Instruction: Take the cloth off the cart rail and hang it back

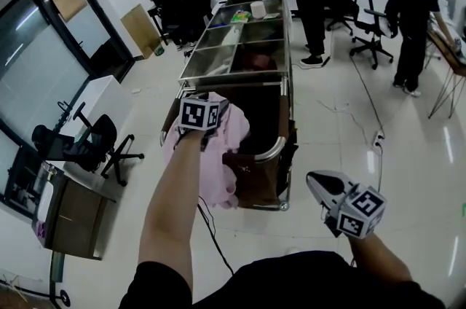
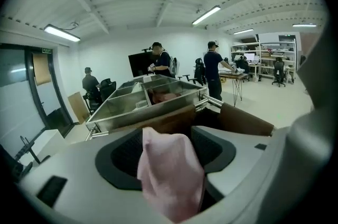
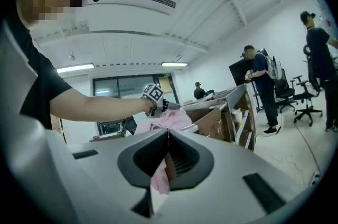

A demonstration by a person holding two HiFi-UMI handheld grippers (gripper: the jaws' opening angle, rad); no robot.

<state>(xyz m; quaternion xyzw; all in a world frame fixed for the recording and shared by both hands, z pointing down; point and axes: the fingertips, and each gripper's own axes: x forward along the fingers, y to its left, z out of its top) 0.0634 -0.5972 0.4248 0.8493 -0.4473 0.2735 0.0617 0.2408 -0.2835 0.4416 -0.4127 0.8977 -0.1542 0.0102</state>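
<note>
Sets the left gripper (image 2: 167,139) at the cart rail (image 1: 271,151) with jaws parted loosely either side of the pink cloth (image 1: 218,149) draped over that rail's left end, not pinching it, and holds the right gripper (image 1: 317,182) low and well apart, clenched on nothing.

No legible text, label or number anywhere.

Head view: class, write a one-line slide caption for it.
Left gripper over a pink cloth draped on the cart's end rail; right gripper off to the side.
</note>
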